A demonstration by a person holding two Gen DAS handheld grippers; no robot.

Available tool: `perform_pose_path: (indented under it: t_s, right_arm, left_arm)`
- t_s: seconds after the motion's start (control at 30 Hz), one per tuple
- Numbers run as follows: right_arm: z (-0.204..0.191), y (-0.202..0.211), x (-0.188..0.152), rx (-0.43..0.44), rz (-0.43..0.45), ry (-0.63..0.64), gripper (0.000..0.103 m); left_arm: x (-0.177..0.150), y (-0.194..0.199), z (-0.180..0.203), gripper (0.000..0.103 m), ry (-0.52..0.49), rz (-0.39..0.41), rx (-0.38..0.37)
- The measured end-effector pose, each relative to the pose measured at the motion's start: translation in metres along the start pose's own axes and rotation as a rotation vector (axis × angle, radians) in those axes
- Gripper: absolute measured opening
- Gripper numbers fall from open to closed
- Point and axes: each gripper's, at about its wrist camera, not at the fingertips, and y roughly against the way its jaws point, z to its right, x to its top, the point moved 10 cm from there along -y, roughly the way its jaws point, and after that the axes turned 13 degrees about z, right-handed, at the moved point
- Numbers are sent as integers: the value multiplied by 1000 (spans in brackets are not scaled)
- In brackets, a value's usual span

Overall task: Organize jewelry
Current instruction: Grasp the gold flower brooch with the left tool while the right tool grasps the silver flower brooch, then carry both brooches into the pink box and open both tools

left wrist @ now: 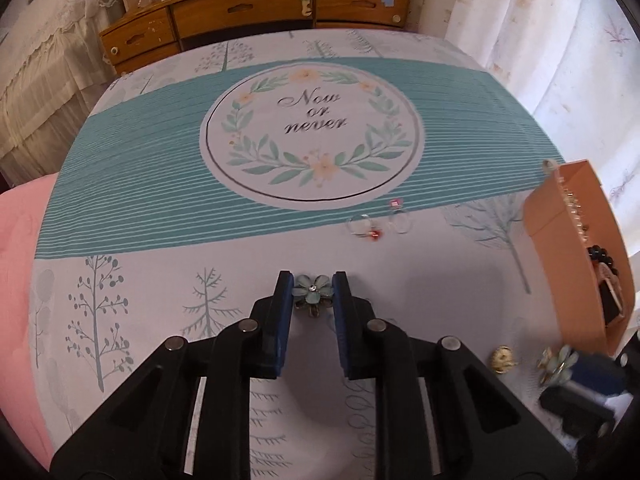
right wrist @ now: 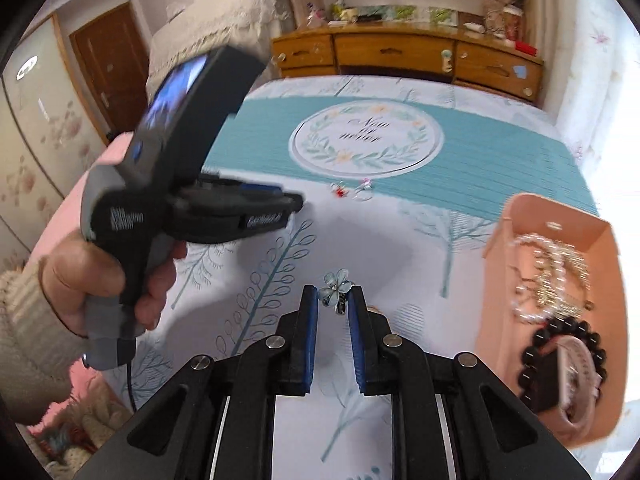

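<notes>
My left gripper [left wrist: 312, 292] is shut on a pale blue flower clip [left wrist: 313, 293] and holds it over the patterned cloth. My right gripper [right wrist: 334, 294] is shut on a second blue flower clip [right wrist: 335, 286], held above the cloth beside the orange box [right wrist: 500, 280]. The box holds pearl strands [right wrist: 548, 272], a black bead bracelet [right wrist: 560, 356] and a pink watch [right wrist: 576, 376]. Two clear rings with red stones [left wrist: 378, 224] lie on the cloth beyond the left gripper. The right gripper and its flower clip [left wrist: 558, 362] show at the lower right of the left wrist view.
A gold piece [left wrist: 502, 358] lies on the cloth near the orange box [left wrist: 568, 264]. A wooden dresser [left wrist: 256, 12] with clutter stands behind the table. A white curtain [left wrist: 560, 40] hangs at the right. The left hand-held gripper body [right wrist: 188, 200] sits at the left of the right wrist view.
</notes>
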Motion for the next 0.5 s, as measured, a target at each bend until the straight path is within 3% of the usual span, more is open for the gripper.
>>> perform_pose_path:
  t_s: [0.13, 0.3, 0.5]
  right_arm:
    - [34, 41, 18, -48, 88, -82, 15]
    - [89, 98, 33, -113, 180, -185, 15]
    - [133, 137, 27, -156, 211, -263, 15]
  left_arm:
    - [18, 34, 33, 17, -17, 62, -85]
    - [46, 82, 104, 17, -96, 143, -242]
    - [59, 103, 189, 17, -203, 148, -383]
